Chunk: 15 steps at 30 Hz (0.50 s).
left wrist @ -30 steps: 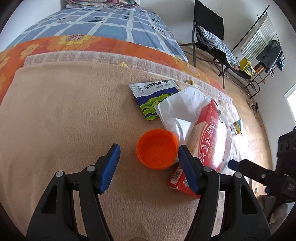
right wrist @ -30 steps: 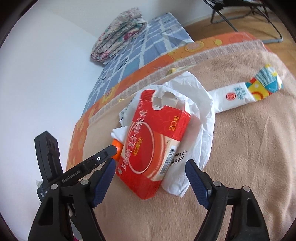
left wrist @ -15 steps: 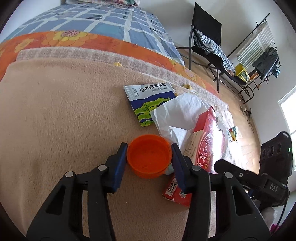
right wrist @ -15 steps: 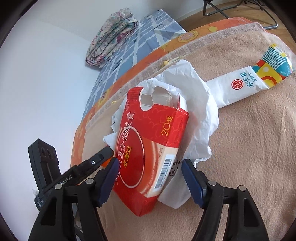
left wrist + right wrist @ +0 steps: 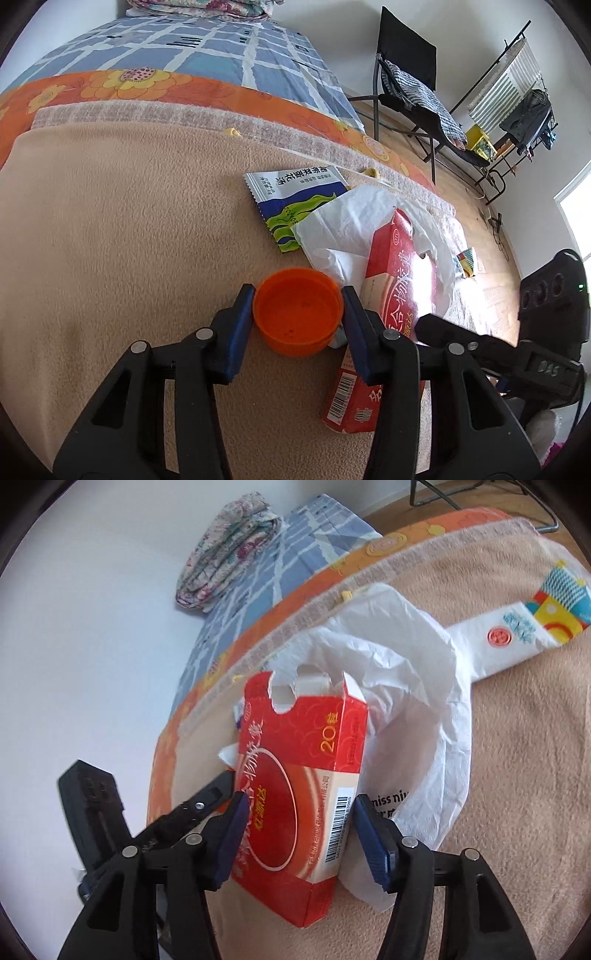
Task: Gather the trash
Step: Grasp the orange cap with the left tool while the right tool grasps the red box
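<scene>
Two grippers each hold one piece of trash. At lower centre, the left gripper pinches the orange cap across its rim for lifting; the right gripper squeezes the red box, tilted toward the white bag, probably to go inside.

A smooth plastic orange cup and glossy red carton lie on a fuzzy tan blanket.

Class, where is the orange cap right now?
Left wrist view, lower centre: the orange cap sits between the left claw's pads, beside the red box.
</scene>
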Tool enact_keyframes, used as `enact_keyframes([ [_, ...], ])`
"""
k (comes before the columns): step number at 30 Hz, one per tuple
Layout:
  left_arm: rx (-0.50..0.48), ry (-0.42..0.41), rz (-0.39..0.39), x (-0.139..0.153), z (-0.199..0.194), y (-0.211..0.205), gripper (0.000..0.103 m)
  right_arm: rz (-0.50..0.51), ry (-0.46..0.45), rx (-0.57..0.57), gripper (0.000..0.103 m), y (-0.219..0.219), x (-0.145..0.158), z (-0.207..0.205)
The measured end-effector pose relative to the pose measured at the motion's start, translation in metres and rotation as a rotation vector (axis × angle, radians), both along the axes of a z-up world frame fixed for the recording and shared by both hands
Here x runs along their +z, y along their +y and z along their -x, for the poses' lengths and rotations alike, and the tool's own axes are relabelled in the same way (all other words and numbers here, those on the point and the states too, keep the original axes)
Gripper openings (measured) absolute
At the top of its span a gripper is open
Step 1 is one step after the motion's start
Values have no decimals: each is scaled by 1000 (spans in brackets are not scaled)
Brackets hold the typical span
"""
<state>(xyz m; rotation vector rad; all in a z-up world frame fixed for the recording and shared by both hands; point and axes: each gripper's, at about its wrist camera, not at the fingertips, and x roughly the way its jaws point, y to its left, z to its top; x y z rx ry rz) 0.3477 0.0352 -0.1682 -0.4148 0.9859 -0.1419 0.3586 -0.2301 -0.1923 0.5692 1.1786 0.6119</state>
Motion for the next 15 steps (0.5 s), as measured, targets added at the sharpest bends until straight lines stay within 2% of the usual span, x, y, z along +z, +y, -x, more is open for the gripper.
enact_keyframes([
  [3,-1,-1,1,0,0,0,47,4,-18,8,63,4,1,0],
  [4,-1,-1,3,0,0,0,47,-5,-16,12,59,5,2,0],
  [5,0,-2,5,0,0,0,47,-18,-13,12,47,5,2,-1],
  [6,4,-2,0,0,1,1,47,-36,-3,14,46,4,2,0],
  [11,14,-11,-12,4,8,9,47,-71,-22,17,33,3,12,2],
  [15,35,-22,-49,12,19,23,47,-68,-47,39,28,10,20,5],
])
